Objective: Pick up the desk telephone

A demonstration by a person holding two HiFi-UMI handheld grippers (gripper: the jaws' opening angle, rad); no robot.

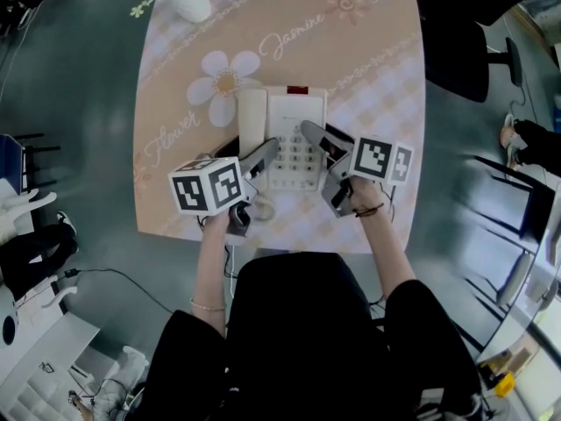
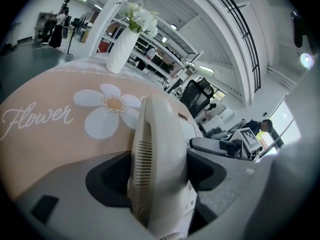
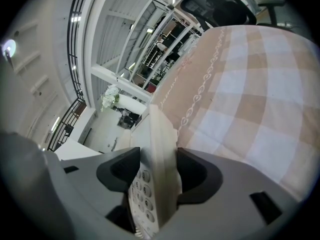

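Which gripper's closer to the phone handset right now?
Left. The left gripper is closed around the near end of the handset. The right gripper grips the telephone base at its opposite edge, across the keypad from the handset.

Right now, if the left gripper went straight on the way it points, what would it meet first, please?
The telephone handset, already between its jaws; beyond it, probably the flowered tablecloth.

Both clamped — left gripper, right gripper
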